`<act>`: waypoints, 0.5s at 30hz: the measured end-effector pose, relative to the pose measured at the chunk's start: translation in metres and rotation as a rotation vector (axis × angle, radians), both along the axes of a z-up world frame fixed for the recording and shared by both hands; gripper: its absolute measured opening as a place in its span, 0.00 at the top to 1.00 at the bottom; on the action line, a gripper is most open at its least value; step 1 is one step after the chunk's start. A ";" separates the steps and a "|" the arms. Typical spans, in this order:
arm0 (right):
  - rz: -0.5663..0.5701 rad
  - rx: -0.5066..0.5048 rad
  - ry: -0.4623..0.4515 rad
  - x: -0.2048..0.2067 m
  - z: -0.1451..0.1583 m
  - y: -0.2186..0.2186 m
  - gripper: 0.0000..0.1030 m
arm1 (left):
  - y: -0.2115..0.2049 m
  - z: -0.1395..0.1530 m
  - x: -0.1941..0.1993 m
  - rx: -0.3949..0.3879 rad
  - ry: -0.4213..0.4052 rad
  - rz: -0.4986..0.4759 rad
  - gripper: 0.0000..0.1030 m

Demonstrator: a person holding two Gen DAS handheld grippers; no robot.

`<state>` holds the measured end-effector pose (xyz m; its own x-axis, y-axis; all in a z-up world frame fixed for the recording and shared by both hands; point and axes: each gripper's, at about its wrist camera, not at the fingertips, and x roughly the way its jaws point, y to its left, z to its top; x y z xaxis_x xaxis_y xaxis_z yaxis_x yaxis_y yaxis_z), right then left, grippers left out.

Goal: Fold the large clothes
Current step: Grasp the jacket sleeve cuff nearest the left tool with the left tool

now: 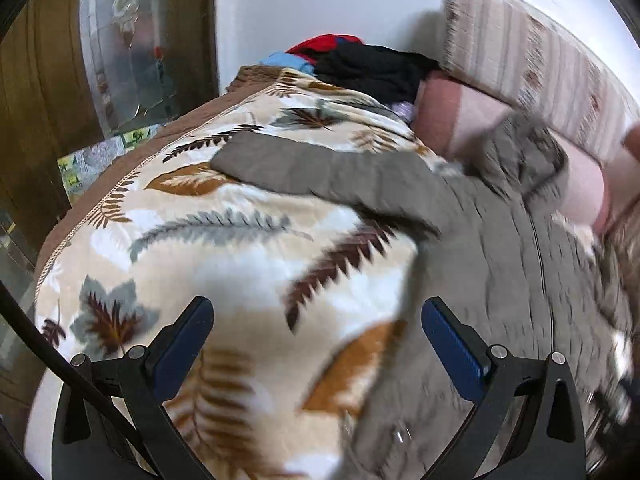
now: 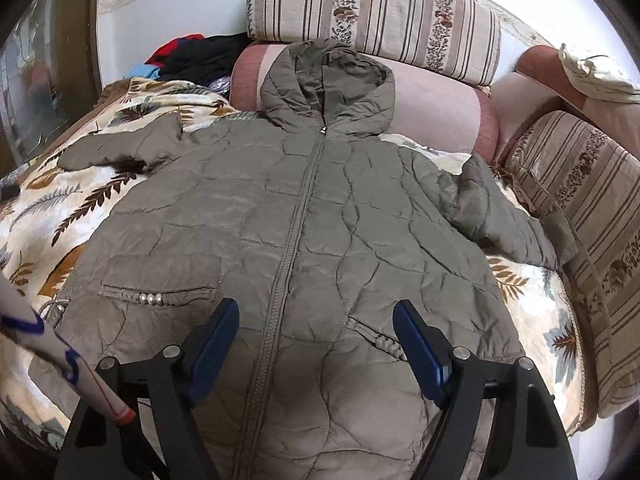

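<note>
Lying flat on one leaf-print blanket [image 2: 60, 216], one zipped jacket [image 2: 304, 216] faces two grippers, left gripper [image 1: 318, 320] and right gripper [image 2: 316, 322], fingers spread wide, empty.

Left hand-held gripper [image 1: 318, 340] gapes above leaf-print blanket [image 1: 224, 248] beside grey jacket [image 1: 500, 264].

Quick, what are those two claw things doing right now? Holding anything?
Left gripper: open, holding nothing, over the leaf-print blanket.
Right gripper: open, holding nothing, over the olive jacket.
</note>
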<state>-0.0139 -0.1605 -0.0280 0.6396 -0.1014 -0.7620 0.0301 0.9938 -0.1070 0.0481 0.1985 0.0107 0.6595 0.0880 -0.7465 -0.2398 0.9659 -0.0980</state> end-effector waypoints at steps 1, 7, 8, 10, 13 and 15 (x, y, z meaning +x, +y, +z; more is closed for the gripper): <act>-0.004 0.004 0.008 0.002 -0.003 -0.001 0.19 | 0.016 0.003 0.013 -0.027 -0.003 0.016 0.00; -0.036 0.034 0.053 0.014 -0.016 -0.014 0.19 | 0.096 0.000 0.101 -0.209 0.003 0.062 0.00; -0.040 0.032 0.059 0.017 -0.019 -0.016 0.19 | 0.109 -0.006 0.119 -0.259 0.014 0.062 0.00; -0.045 0.023 0.071 0.021 -0.024 -0.018 0.19 | 0.132 -0.021 0.142 -0.363 0.028 0.071 0.06; -0.051 0.008 0.089 0.029 -0.031 -0.021 0.19 | 0.165 -0.056 0.177 -0.511 0.066 0.120 0.22; -0.057 0.002 0.103 0.035 -0.036 -0.023 0.19 | 0.180 -0.077 0.192 -0.570 0.075 0.154 0.22</act>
<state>0.0210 -0.1832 -0.0637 0.5510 -0.1340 -0.8237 0.0755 0.9910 -0.1107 0.2401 0.3780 -0.0660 0.6149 -0.2497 -0.7480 -0.3996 0.7191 -0.5685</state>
